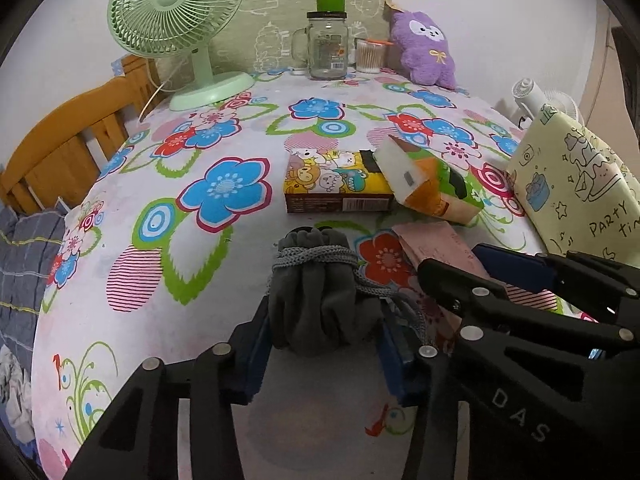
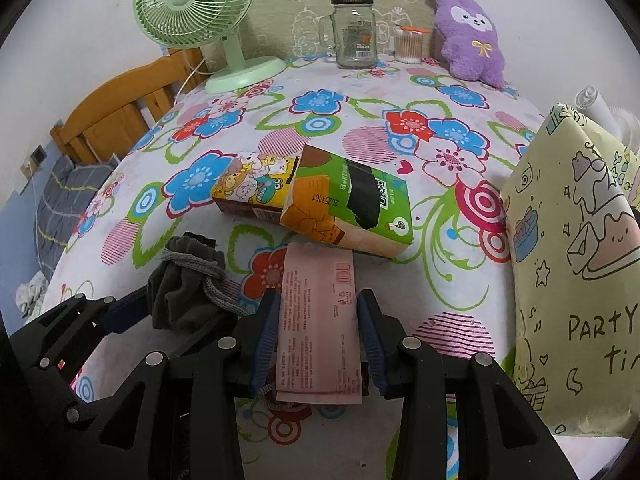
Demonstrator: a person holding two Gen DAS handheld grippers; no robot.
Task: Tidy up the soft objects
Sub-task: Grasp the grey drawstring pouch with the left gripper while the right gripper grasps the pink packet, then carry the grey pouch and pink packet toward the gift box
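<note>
My left gripper [image 1: 324, 320] is shut on a grey drawstring pouch [image 1: 320, 292], held just above the flowered tablecloth [image 1: 160, 240]. The pouch also shows in the right wrist view [image 2: 184, 280], with the left gripper [image 2: 132, 308] at its side. My right gripper [image 2: 318, 320] is shut on a pink tissue packet [image 2: 318, 320] and it shows in the left wrist view [image 1: 508, 276] with the packet [image 1: 436, 248]. A green-orange tissue pack [image 2: 352, 208] leans on a cartoon box [image 2: 252, 188]. A purple plush [image 2: 474, 40] sits at the back right.
A yellow paper party bag [image 2: 572, 264] stands at the right. A green fan [image 2: 196, 12], a glass jar mug [image 2: 354, 36] and a cotton swab cup [image 2: 408, 46] stand at the back. A wooden bed frame [image 2: 120, 116] is on the left.
</note>
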